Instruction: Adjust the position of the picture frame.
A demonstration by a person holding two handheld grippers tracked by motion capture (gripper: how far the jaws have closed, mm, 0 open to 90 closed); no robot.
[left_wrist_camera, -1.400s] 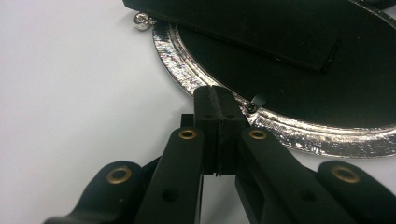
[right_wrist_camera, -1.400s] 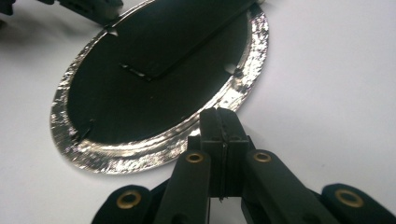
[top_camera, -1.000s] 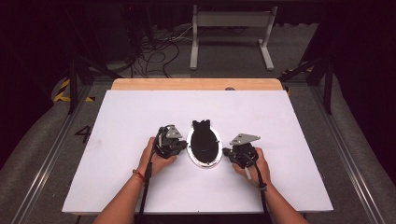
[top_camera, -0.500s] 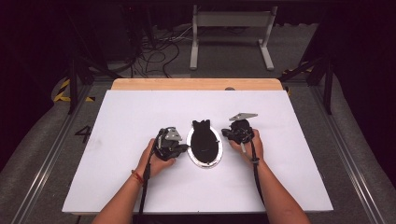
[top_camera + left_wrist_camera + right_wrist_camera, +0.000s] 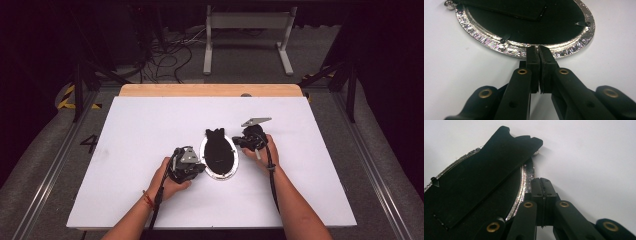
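An oval silver picture frame (image 5: 220,176) lies face down mid-table, its black backing and black fold-out stand (image 5: 214,136) on top. My left gripper (image 5: 202,168) is shut, its tips at the frame's near-left rim (image 5: 486,40); the left gripper view shows the pads (image 5: 533,53) together with nothing between them. On the frame's far-right side, my right gripper (image 5: 239,143) is also shut. In the right gripper view its tips (image 5: 542,180) rest beside the rim (image 5: 525,177), close to the stand's notched end (image 5: 519,142).
The white tabletop (image 5: 130,130) spreads wide around the frame, with a wooden strip (image 5: 210,90) along its far edge. Beyond it are cables and a metal stand (image 5: 245,30) on the dark floor. Both forearms enter from the near edge.
My right gripper has slid away from me along the frame's right side, from its near-right to its far-right rim. The left gripper has shifted slightly nearer and toward the near-left rim.
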